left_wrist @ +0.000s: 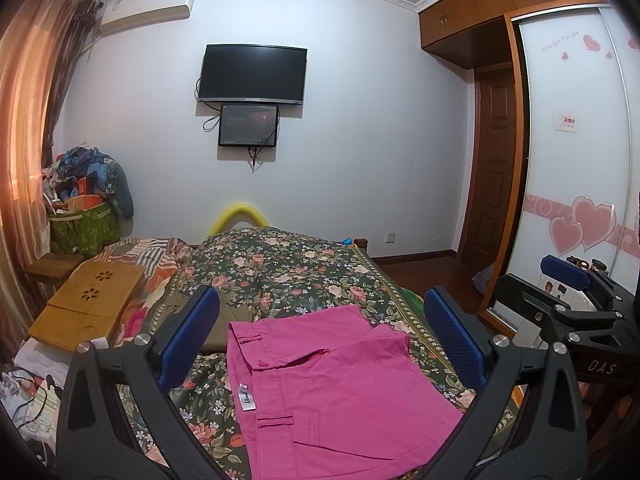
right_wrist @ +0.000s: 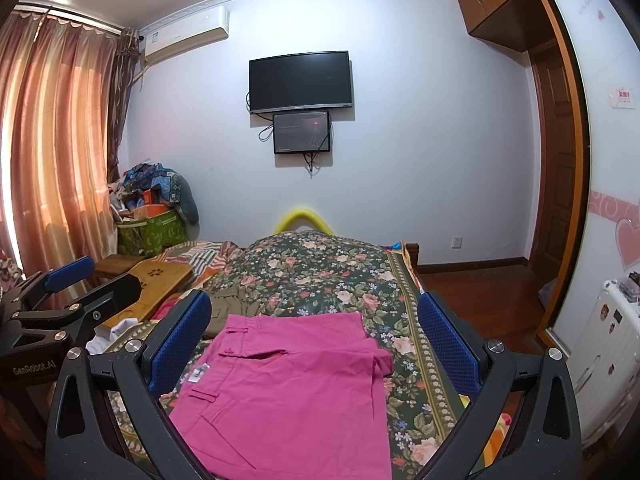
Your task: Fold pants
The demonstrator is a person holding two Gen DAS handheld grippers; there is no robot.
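Observation:
Pink pants (left_wrist: pixel 332 384) lie folded flat on the floral bedspread (left_wrist: pixel 288 268), waistband to the left with a white label showing. They also show in the right wrist view (right_wrist: pixel 288 392). My left gripper (left_wrist: pixel 320 320) is open and empty, held above the pants with its blue pads wide apart. My right gripper (right_wrist: pixel 316 320) is open and empty above the same pants. The right gripper also appears at the right edge of the left wrist view (left_wrist: pixel 568 280). The left gripper appears at the left of the right wrist view (right_wrist: pixel 76 276).
Olive-green clothing (right_wrist: pixel 228 304) lies just beyond the pants. A wooden lap tray (left_wrist: pixel 88 304) and striped bedding sit at the bed's left. A green bag (left_wrist: pixel 84 228) of clutter stands by the curtain. A wardrobe (left_wrist: pixel 572 152) and white suitcase (right_wrist: pixel 608 352) are at right.

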